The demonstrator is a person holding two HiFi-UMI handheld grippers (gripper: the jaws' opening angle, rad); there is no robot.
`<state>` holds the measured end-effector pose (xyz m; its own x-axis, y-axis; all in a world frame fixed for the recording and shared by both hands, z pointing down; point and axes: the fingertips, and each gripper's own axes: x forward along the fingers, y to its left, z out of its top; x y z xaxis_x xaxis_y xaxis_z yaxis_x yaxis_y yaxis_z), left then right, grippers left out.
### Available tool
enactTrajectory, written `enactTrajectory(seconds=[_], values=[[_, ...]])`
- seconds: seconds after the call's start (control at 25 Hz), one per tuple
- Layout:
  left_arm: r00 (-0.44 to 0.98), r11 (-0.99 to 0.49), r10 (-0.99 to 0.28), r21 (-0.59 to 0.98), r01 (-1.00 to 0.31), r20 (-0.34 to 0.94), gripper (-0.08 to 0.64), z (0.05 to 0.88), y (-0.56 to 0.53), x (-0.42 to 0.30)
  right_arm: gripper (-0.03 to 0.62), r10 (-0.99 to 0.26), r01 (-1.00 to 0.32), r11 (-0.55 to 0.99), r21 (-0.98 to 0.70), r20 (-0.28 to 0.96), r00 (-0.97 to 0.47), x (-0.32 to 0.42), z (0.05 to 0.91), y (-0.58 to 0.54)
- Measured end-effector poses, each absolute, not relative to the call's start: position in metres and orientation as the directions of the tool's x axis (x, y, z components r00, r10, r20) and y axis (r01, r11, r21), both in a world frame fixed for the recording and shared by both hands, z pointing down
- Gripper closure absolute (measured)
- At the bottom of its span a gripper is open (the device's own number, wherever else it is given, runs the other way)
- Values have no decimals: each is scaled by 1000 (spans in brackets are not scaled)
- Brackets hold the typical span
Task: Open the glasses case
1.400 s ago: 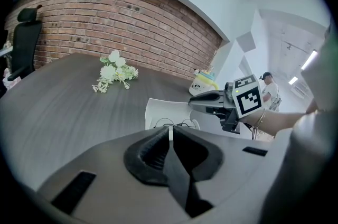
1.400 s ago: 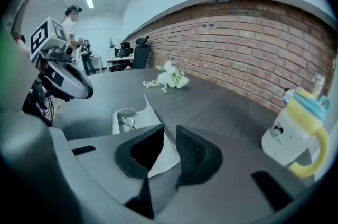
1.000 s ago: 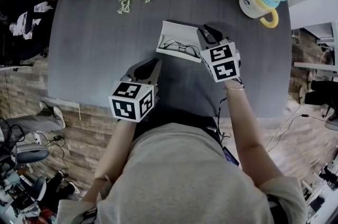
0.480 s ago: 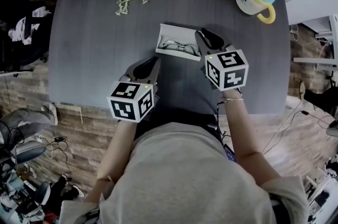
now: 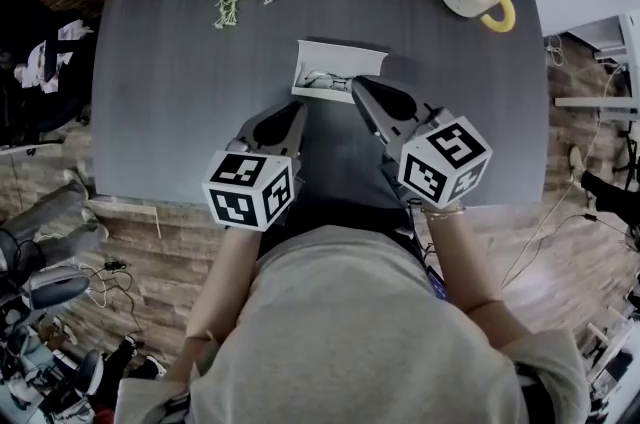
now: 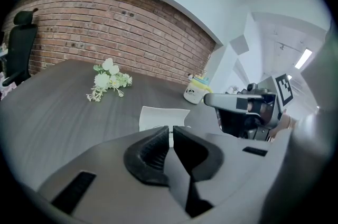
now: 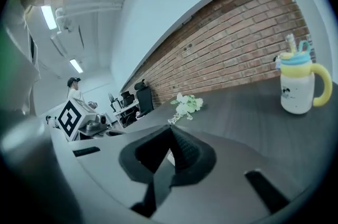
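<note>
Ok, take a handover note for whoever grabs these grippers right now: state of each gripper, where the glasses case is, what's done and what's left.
Left gripper: jaws together, nothing between them, held over the near edge of the table.
Right gripper: jaws have just been closing and now meet, nothing between them; it is held just on the near side of the case.
Glasses case: mid-table, lid up, glasses lying inside.
Done: the case is open.
Left: probably nothing but drawing both grippers clear.
</note>
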<state>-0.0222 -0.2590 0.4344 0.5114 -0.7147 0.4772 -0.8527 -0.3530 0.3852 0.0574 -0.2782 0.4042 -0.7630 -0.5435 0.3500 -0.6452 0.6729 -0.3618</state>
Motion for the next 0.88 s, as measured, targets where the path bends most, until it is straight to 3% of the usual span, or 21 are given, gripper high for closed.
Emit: enactTrajectory(seconds=[0.88], values=[[560, -399, -641, 396, -827, 525, 520, 451, -230, 1, 588, -517, -692, 584, -423, 464, -720, 64, 441, -227]])
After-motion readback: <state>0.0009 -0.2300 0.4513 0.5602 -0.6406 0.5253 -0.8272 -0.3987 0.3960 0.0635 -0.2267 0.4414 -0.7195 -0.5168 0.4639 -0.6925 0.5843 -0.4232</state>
